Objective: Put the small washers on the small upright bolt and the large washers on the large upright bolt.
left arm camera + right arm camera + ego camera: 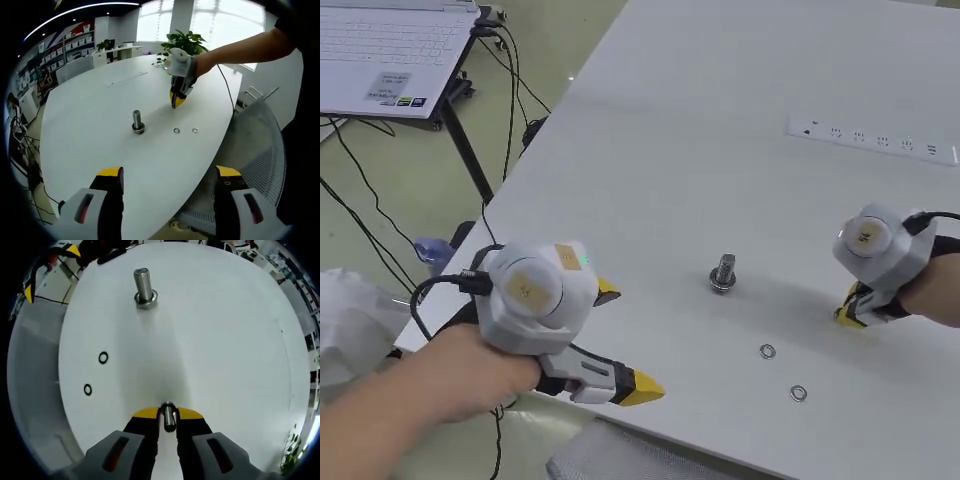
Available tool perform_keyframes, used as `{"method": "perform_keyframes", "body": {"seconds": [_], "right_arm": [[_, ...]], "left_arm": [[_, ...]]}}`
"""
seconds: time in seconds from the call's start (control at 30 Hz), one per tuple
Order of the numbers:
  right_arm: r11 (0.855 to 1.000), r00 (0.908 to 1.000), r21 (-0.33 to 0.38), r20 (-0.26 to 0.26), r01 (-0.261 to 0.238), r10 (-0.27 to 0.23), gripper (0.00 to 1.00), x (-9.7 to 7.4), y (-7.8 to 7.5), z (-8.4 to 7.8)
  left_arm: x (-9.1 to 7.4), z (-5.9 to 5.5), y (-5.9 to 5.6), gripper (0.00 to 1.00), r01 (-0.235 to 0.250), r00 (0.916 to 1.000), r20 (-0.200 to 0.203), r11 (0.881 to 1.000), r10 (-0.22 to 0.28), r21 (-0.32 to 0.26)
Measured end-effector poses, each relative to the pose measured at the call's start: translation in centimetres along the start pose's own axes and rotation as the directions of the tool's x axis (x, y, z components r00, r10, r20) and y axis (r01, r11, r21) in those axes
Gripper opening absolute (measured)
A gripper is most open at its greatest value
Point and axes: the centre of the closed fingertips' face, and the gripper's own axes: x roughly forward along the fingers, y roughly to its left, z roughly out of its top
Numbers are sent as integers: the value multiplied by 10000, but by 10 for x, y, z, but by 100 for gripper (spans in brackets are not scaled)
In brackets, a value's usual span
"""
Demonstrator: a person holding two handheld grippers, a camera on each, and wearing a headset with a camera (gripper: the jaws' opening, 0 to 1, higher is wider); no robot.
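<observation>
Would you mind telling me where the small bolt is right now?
In the right gripper view, the small bolt is pinched between the right gripper's fingers, with the large bolt ahead.

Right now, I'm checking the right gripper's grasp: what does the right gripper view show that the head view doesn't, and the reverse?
The right gripper view adds the grasp itself: the right gripper shut on a small bolt. The head view adds a laptop and a power strip. Both share the large upright bolt, two loose washers and the white table.
</observation>
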Motion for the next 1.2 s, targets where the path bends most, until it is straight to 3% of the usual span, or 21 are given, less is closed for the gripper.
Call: {"method": "perform_keyframes", "body": {"seconds": [0.73, 1.2], "right_arm": [[10000, 9997, 12, 248, 74, -75, 19, 1, 2, 2], [9999, 9991, -155, 432, 16, -10, 22, -18, 2, 14]], "left_arm": [[-5, -2, 3, 71, -59, 10000, -13, 10000, 59, -25], [-6, 0, 1, 71, -59, 9999, 99, 10000, 60, -46]]}}
